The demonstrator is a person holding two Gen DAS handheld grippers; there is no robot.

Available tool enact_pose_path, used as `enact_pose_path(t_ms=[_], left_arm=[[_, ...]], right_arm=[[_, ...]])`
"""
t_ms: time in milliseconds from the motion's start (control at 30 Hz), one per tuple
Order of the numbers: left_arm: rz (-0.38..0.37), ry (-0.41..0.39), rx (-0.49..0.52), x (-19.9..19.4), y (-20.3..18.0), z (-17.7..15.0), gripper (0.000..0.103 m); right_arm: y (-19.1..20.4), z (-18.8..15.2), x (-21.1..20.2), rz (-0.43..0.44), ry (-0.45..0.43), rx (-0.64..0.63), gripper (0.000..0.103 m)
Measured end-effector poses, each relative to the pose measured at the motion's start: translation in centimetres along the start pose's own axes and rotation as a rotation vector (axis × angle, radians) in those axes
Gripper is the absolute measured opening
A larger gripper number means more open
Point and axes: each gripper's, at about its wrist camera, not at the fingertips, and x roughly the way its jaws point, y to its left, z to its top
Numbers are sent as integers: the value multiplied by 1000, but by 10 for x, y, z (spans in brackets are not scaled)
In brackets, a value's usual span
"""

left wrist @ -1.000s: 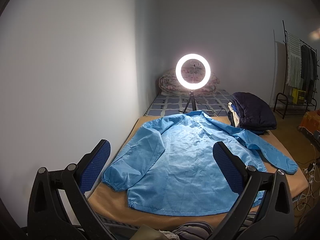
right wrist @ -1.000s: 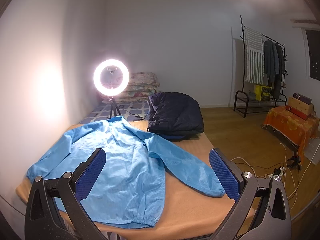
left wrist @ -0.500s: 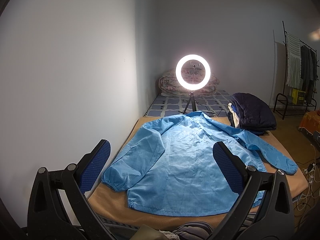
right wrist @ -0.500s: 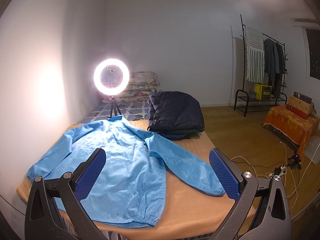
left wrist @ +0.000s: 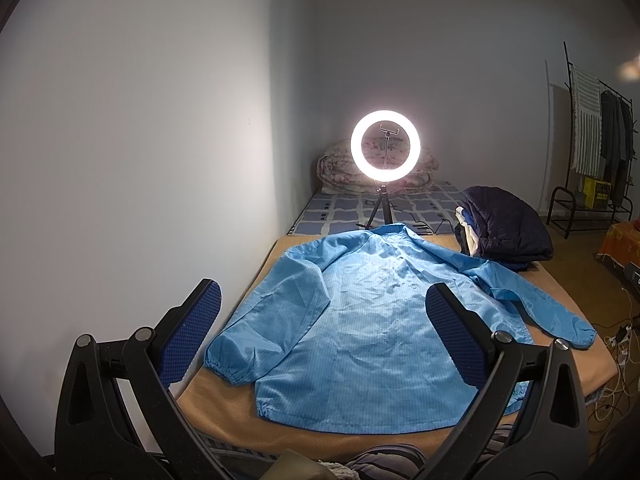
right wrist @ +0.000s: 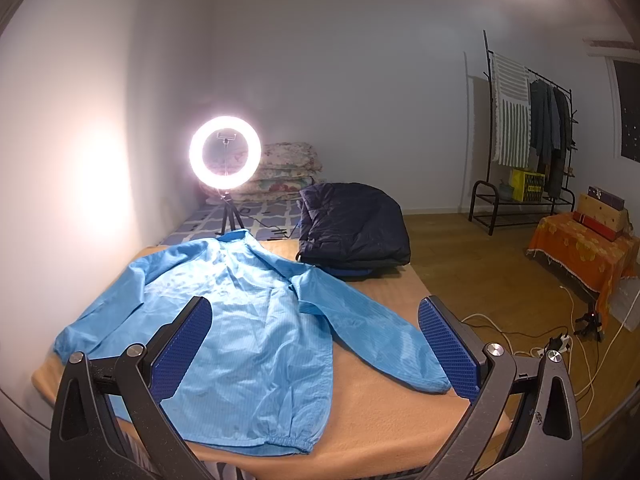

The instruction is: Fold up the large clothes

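A light blue jacket (left wrist: 372, 320) (right wrist: 248, 320) lies flat, back side up, on a tan blanket (left wrist: 224, 404) (right wrist: 384, 420) covering the bed. Both sleeves are spread out; its collar points toward the ring light. My left gripper (left wrist: 322, 312) hovers open above the near hem, with nothing between its blue pads (left wrist: 188, 332). My right gripper (right wrist: 314, 328) is open too, held over the jacket's right sleeve (right wrist: 372, 332) and the bed's near edge, also holding nothing.
A lit ring light (left wrist: 385, 146) (right wrist: 225, 153) on a tripod stands beyond the collar. A dark folded puffer jacket (left wrist: 506, 228) (right wrist: 356, 224) sits at the far right of the bed. Folded quilts (right wrist: 288, 172), a clothes rack (right wrist: 524, 128), an orange-draped table (right wrist: 580, 248) and floor cables (right wrist: 532, 336) lie beyond.
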Motion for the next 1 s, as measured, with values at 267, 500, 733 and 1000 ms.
enact_pose_path(t_ms=[267,500,733,1000], left_arm=[[1,-1,0,0,1,-1,103],[0,-1,-1,0,0,-1,103],[4,2,-1,-1,-1,-2,103],[31,23,-14,11,12,-4,103]], right_arm=[[1,0,-1,1,0,-5,102],[3,-1,2,2,5,-15,102],[9,-1,6,2,9,-35,102],[17,-2,15,5,21,-52,102]])
